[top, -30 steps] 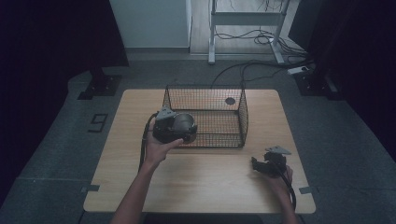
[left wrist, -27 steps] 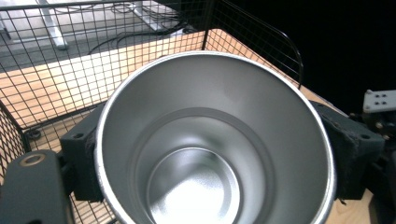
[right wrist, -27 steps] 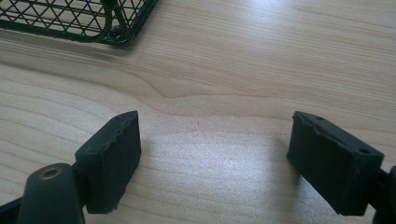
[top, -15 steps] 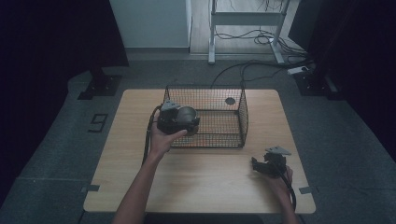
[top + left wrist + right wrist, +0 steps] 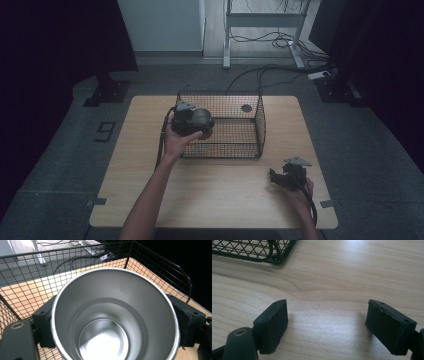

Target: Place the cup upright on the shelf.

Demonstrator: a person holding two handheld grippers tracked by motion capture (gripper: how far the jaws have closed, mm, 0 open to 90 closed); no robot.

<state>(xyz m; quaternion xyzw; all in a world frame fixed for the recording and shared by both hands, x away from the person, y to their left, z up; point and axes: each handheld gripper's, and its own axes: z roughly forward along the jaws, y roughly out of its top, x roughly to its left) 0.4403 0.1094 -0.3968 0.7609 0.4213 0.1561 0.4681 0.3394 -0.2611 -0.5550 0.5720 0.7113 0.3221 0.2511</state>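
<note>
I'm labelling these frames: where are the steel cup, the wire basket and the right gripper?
steel cup [image 5: 105, 340]: left gripper view, inner bottom.
wire basket [image 5: 260, 122]: high view, right wall.
right gripper [image 5: 327, 322]: right gripper view, between its tips.

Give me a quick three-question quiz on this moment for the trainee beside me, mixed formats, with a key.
1. True or false: the left gripper holds a steel cup between its jaws.
2. Multiple choice: where is the cup held? A) low over the table's near edge B) at the near left part of the wire basket C) on the floor D) beside the right gripper.
3. Fill in: the right gripper sits low over the wooden table with its jaws ____.

Key: 1 true; 2 B; 3 open, with nothing between them.
</note>
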